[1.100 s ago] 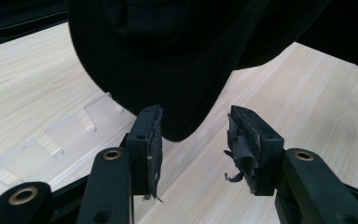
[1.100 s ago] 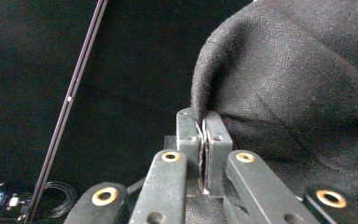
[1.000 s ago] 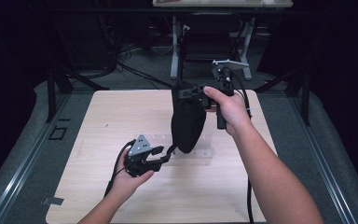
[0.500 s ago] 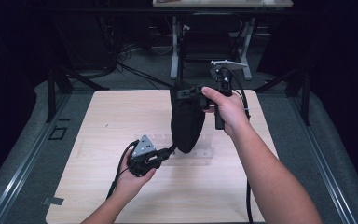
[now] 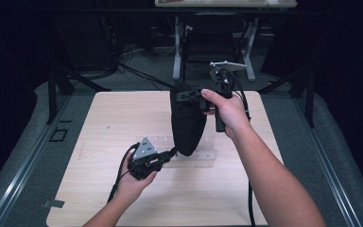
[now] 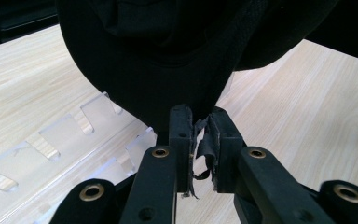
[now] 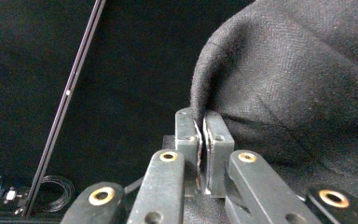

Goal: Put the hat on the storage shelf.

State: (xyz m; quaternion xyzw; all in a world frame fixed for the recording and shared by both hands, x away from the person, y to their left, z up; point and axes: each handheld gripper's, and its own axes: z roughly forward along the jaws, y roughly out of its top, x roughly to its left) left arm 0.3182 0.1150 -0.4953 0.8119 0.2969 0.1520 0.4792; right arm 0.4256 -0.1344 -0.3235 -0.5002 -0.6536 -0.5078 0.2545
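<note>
A black woven-fabric pouch (image 5: 187,120) is hanging upright above the middle of the pale wooden table (image 5: 99,123), stretched between two grippers. The right gripper (image 5: 196,93), raised at the far side, is pinching the pouch's top edge, its jaws closed on a fold of cloth. The left gripper (image 5: 170,154), nearer and lower, is clamping the pouch's bottom tip; frayed black shreds are showing between its jaws. Beneath the pouch a clear slotted plastic rack (image 6: 74,135) is lying on the table, faint and hard to trace. The pouch's contents are hidden.
</note>
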